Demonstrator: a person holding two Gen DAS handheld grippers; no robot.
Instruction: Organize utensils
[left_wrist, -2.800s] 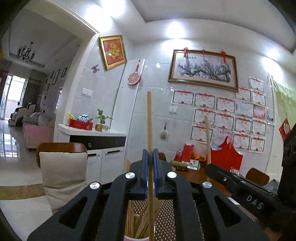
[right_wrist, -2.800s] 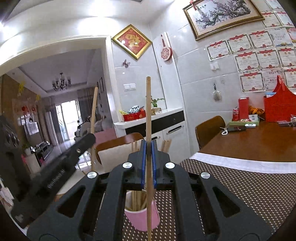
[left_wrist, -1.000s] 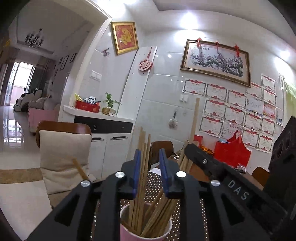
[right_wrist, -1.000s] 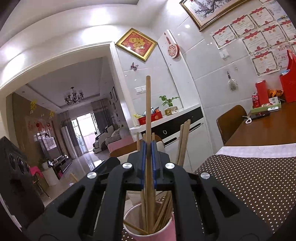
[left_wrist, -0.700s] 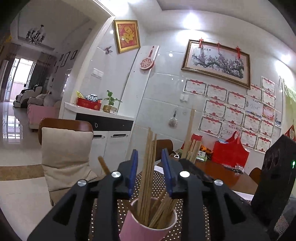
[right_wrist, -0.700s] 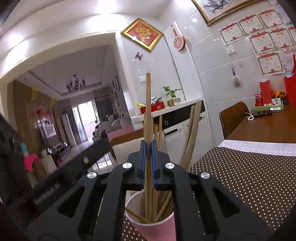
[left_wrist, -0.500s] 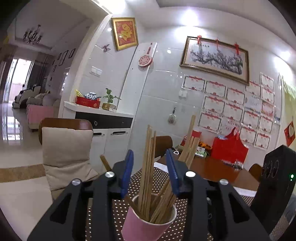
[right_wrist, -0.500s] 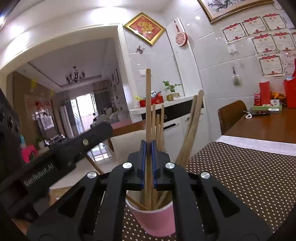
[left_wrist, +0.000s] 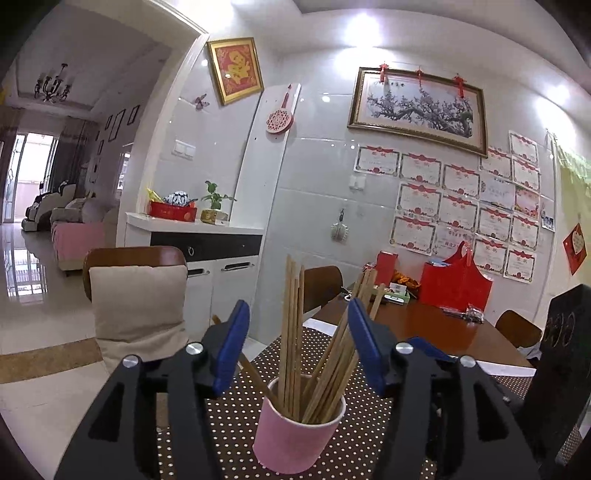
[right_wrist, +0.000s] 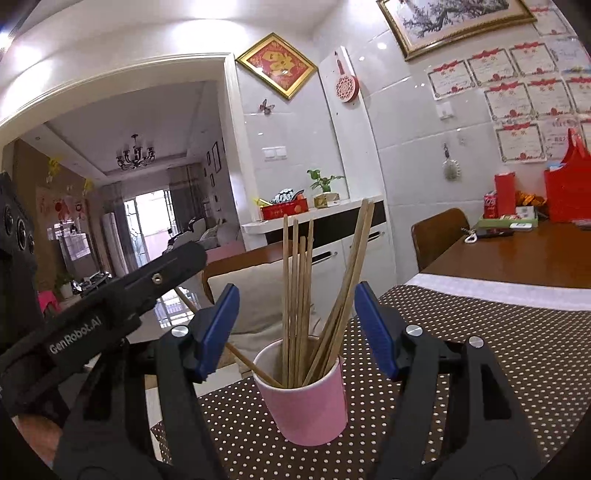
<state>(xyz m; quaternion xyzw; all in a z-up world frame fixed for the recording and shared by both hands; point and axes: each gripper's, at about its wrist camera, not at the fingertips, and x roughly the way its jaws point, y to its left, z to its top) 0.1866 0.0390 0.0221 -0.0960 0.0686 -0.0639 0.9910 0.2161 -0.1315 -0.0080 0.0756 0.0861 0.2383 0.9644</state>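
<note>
A pink cup (left_wrist: 295, 432) stands on a brown dotted mat (left_wrist: 229, 417) and holds several wooden chopsticks (left_wrist: 291, 332) upright or leaning. My left gripper (left_wrist: 297, 347) is open and empty, jaws wide apart on either side of the chopsticks, just behind the cup. In the right wrist view the same cup (right_wrist: 306, 395) and chopsticks (right_wrist: 295, 295) sit between the wide-open jaws of my right gripper (right_wrist: 295, 328), which is empty. The left gripper's body (right_wrist: 92, 317) shows at the left there.
A wooden dining table (left_wrist: 424, 328) stretches behind the mat, with a red bag (left_wrist: 454, 284) and small boxes at its far end. A cushioned chair (left_wrist: 136, 295) stands at the table's left. A white sideboard (left_wrist: 199, 251) lines the wall.
The right gripper opened and let its chopstick go into the cup. The left gripper opened wider. Both drew back a little from the cup.
</note>
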